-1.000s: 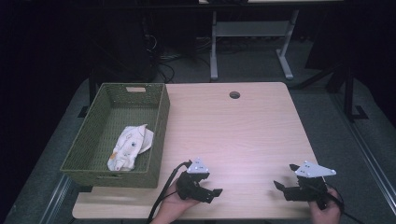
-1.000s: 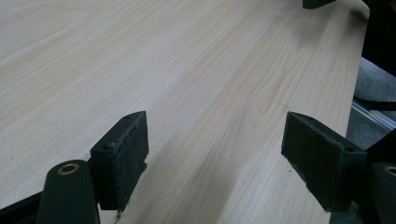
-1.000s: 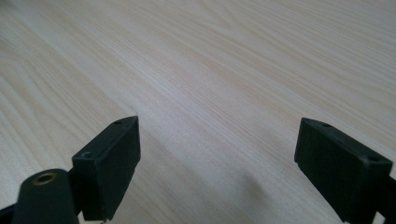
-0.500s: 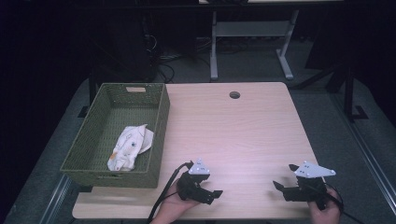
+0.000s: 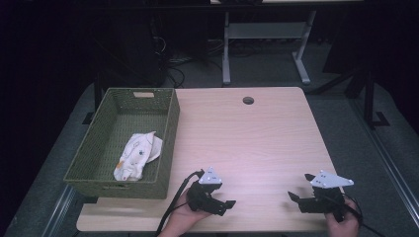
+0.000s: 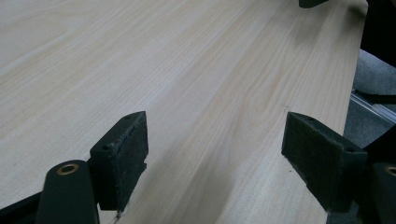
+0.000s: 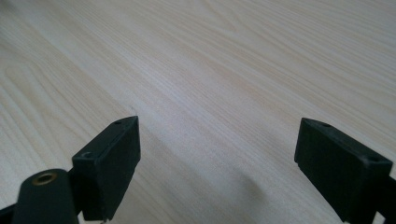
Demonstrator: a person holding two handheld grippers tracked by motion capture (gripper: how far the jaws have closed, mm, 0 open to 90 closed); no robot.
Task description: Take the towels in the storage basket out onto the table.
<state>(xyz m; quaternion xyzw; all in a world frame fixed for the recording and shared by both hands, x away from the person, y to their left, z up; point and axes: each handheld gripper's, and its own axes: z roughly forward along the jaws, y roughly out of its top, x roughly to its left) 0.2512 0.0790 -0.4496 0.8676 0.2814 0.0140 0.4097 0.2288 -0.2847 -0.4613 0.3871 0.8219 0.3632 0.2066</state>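
- The left gripper (image 5: 225, 204) rests low over the near edge of the desk (image 5: 247, 143), held in a hand (image 5: 179, 217) that comes in from the bottom of the high view; its cable (image 5: 173, 205) trails back off the near edge.
- Its fingers (image 6: 122, 156) stand wide apart with nothing between them; in the left gripper view only bare wood grain lies in the gap, and the fingers hang just above the surface.
- The right gripper (image 5: 299, 195) sits near the desk's near right corner, held in the other hand (image 5: 343, 224), its grey plate (image 5: 330, 179) on top.
- Its fingers (image 7: 109, 161) are likewise spread wide and hold nothing; the right gripper view shows plain desk top between and beyond them.
- The two grippers are well apart from each other, both along the near edge, their fingers pointing roughly toward each other.
- A green woven basket (image 5: 170, 143) stands on the left side of the desk, its near right corner not far from the left gripper but not touching it.
- A crumpled white cloth (image 5: 136, 155) with small coloured marks lies inside the basket, toward its near right part, well clear of both grippers.
- A round hole (image 5: 248, 100) sits in the desk near its far edge.
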